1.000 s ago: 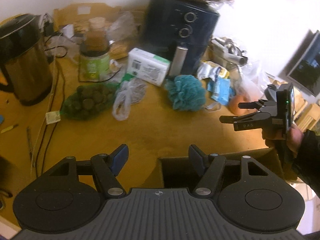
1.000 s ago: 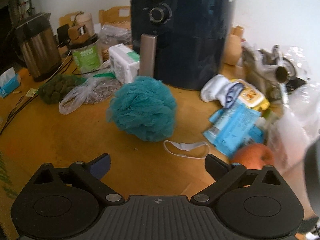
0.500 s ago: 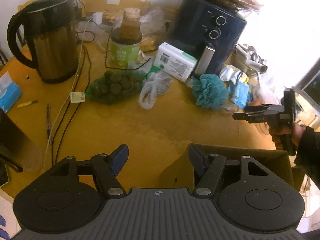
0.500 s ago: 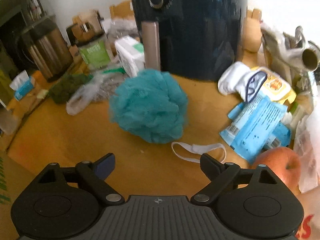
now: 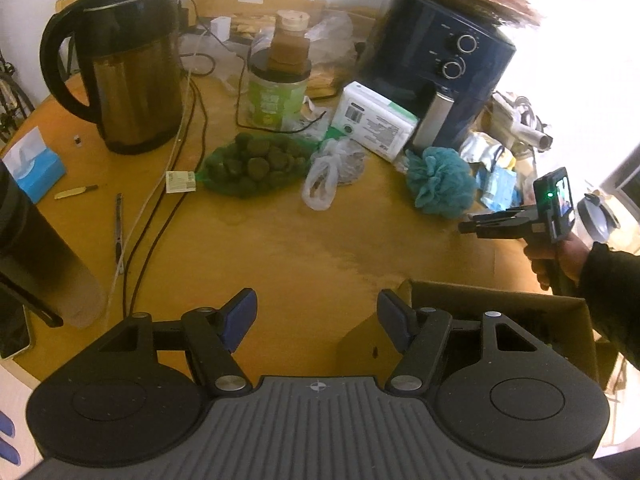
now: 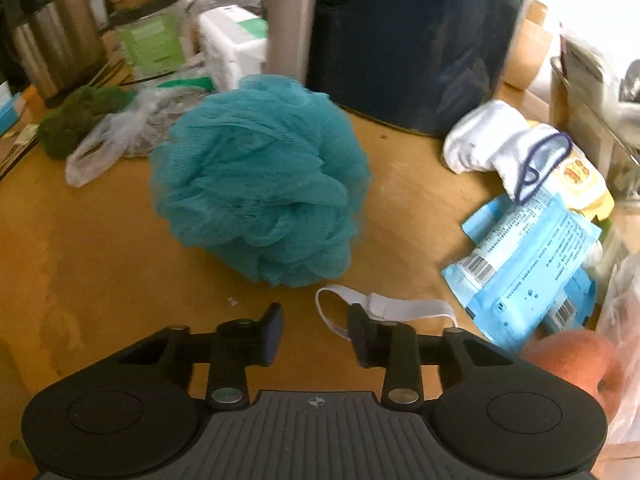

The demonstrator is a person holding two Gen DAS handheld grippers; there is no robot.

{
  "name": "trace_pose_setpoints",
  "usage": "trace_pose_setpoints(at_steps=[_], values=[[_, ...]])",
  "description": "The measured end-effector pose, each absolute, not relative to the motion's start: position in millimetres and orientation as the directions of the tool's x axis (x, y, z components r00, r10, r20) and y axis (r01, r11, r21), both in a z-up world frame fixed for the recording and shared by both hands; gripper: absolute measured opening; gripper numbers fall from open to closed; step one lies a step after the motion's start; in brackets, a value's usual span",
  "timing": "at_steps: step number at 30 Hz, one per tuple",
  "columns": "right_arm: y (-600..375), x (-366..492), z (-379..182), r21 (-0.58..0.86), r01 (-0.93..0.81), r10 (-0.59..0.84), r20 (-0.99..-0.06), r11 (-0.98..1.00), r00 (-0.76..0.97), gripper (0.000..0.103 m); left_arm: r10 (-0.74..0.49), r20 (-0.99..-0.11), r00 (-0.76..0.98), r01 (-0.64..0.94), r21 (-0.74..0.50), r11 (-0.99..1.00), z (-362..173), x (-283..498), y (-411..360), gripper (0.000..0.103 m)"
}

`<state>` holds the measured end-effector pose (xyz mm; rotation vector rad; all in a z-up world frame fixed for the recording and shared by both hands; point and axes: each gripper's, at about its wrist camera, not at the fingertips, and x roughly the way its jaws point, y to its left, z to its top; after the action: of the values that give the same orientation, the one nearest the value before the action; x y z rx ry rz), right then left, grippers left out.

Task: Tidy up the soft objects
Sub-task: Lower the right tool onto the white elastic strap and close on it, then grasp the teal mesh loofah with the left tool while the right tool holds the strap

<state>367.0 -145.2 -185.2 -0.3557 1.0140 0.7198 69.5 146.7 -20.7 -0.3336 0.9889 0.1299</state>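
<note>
A teal mesh bath sponge (image 6: 260,184) lies on the wooden table just ahead of my right gripper (image 6: 316,332); it also shows in the left wrist view (image 5: 440,182). Its white loop strap (image 6: 384,308) lies by the right fingertip. The right gripper's jaws stand partly closed with a gap and hold nothing; it also shows in the left wrist view (image 5: 470,225). A white sock (image 6: 500,148) lies to the right. My left gripper (image 5: 316,316) is open and empty, above the table beside an open cardboard box (image 5: 576,308).
A dark air fryer (image 6: 408,32) stands behind the sponge. Blue packets (image 6: 528,256) and an apple (image 6: 576,364) lie at the right. A kettle (image 5: 124,68), green jar (image 5: 276,96), white box (image 5: 376,120), bag of green balls (image 5: 256,164), plastic bag (image 5: 332,168) and cables (image 5: 160,208) crowd the table.
My right gripper has moved closer to the teal sponge and its jaws have narrowed. The left gripper has pulled back and turned left, so more of the table shows.
</note>
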Motion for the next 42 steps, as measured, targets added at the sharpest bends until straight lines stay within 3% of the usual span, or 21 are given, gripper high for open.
trace_pose_setpoints(at_steps=[2, 4, 5, 25, 42], values=[[-146, 369, -188, 0.044, -0.671, 0.363, -0.867, 0.740, 0.343, 0.016, -0.040, -0.837, 0.546, -0.262, -0.216, 0.941, -21, 70, 147, 0.066], [-148, 371, -189, 0.051, -0.650, 0.355, -0.868, 0.758, 0.346, 0.004, -0.037, -0.837, 0.546, -0.263, -0.214, 0.941, -21, 71, 148, 0.066], [-149, 372, -188, 0.056, -0.637, 0.350, -0.871, 0.769, 0.345, 0.003, -0.036, -0.836, 0.548, -0.263, -0.213, 0.941, -21, 71, 147, 0.066], [-200, 341, -110, 0.198, -0.560, 0.475, -0.781, 0.805, 0.406, 0.003, -0.093, -0.792, 0.604, -0.101, -0.191, 0.976, -7, 109, 126, 0.066], [-243, 278, -50, 0.210, -0.502, 0.487, -0.703, 0.839, 0.519, 0.003, -0.175, -0.771, 0.612, 0.092, -0.151, 0.984, -4, 147, 95, 0.066]])
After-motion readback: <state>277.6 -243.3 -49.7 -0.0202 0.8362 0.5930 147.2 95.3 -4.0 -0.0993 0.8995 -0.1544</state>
